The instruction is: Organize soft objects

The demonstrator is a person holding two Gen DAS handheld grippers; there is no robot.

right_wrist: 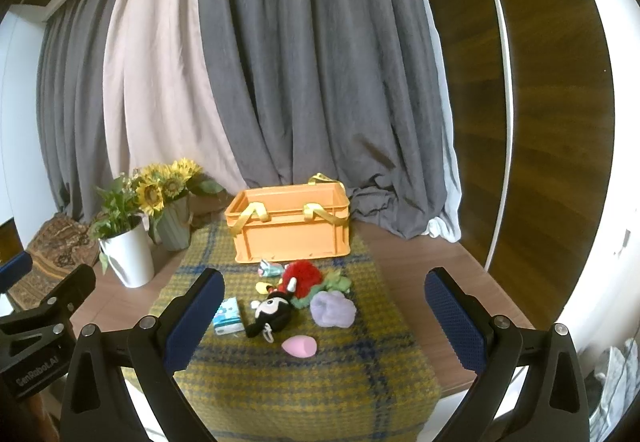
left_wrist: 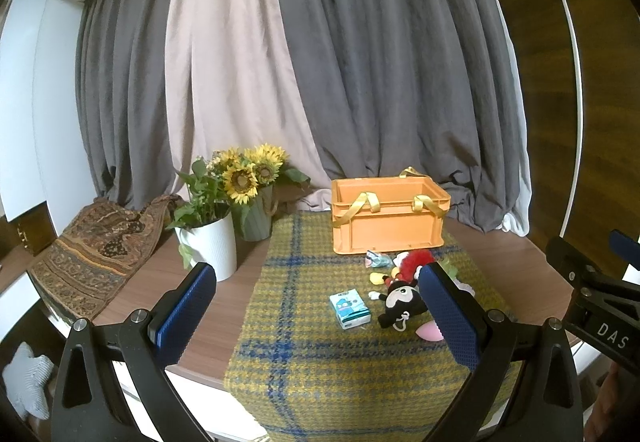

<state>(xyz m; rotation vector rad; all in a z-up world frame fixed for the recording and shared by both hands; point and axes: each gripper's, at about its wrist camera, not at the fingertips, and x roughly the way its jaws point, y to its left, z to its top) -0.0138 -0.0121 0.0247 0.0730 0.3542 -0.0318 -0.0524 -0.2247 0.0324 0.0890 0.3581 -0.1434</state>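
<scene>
Both grippers are up over the near edge of the counter [right_wrist: 404,274], and neither is carrying anything. Left gripper [left_wrist: 320,316]: jaws wide apart, nothing between them but plaid cloth [left_wrist: 320,370]. Right gripper [right_wrist: 324,318]: jaws spread just as wide.

What worries me is the clutter. The soft things sit bunched together, several touching, so closing on one could drag a neighbour along or snag the black plush's [right_wrist: 274,312] cord loop. The red plush [right_wrist: 302,276] lies against the green one [right_wrist: 338,282], so those could lift as a clump. The pink egg-shaped sponge [right_wrist: 299,346] looks rounded and squashy; I'd judge it could squirt out of a pinch. The orange crate's [right_wrist: 292,238] yellow strap handles [right_wrist: 256,215] droop over its front rim and could catch an item going in.

From the right jaws, the pile lies straight ahead in the gap: the sponge nearest, the lilac puff [right_wrist: 333,308] just beyond, the tissue pack [right_wrist: 229,318] by the left jaw. From the left jaws, the pile sits ahead toward the right jaw, which hides part of it. The crate stands beyond it all.
</scene>
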